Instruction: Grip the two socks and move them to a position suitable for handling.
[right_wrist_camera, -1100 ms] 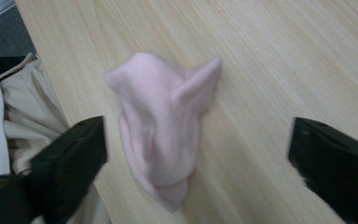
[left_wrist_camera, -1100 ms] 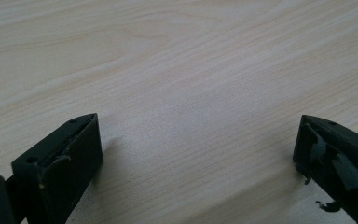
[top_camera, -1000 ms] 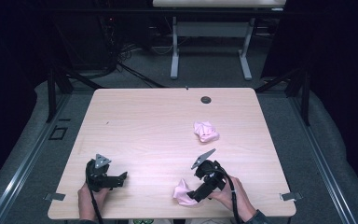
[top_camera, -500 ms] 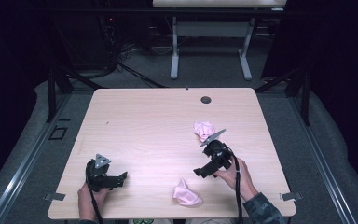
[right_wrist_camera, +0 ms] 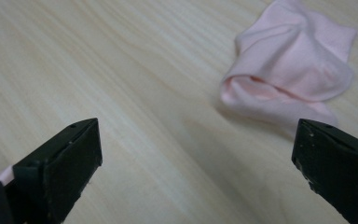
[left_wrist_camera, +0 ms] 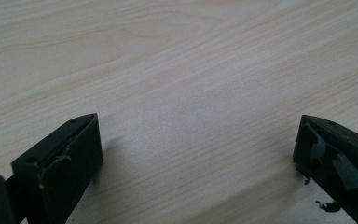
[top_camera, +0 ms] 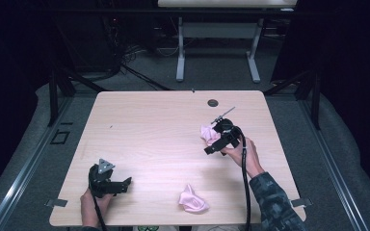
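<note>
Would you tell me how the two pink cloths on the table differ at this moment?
The far pink cloth lies right beside the right tongs, which are open; the near pink cloth lies alone by the table's front edge, apart from both tongs. The far one is partly hidden by the tongs; the near one shows whole. Both are crumpled.

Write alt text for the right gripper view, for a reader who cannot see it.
A crumpled pink cloth lies on a light wooden table, ahead and toward the upper right, beyond the open right gripper. The gripper's two black jaws rise from the bottom corners, set wide apart, with bare wood between them and nothing held.
</note>
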### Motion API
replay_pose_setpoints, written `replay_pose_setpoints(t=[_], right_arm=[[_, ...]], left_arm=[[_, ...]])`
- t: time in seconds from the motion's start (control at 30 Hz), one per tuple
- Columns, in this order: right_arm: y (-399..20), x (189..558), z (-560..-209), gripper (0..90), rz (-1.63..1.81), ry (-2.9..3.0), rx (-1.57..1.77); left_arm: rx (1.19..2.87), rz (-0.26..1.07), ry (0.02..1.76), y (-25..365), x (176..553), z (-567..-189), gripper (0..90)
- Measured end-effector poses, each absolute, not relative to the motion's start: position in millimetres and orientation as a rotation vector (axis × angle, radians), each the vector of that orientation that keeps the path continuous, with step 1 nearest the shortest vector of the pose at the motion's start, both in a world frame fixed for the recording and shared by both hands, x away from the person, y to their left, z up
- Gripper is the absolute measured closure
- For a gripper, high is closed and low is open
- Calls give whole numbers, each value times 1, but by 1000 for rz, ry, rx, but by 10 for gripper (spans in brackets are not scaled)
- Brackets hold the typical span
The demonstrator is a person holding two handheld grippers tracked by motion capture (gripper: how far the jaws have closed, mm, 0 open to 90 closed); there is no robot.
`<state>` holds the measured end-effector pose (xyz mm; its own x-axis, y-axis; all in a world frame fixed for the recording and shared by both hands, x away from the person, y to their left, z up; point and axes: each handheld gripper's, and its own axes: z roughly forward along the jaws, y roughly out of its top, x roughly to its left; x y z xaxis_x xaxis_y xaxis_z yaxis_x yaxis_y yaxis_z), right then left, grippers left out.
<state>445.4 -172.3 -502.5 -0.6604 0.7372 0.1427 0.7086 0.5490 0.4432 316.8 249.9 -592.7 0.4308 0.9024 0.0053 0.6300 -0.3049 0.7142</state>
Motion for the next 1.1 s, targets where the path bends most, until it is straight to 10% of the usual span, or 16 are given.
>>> replay_pose_setpoints(t=[0.53, 0.93, 1.1], right_arm=[[-170, 511, -533, 275, 674, 2624, 1477], [-172, 514, -548, 759, 576, 2610, 1509], [-175, 511, -545, 814, 583, 2594, 1502]], left_arm=[[2045, 546, 1286, 250, 317, -593, 9], [2045, 547, 1286, 250, 317, -593, 9], [2045, 547, 1287, 250, 317, -593, 9]])
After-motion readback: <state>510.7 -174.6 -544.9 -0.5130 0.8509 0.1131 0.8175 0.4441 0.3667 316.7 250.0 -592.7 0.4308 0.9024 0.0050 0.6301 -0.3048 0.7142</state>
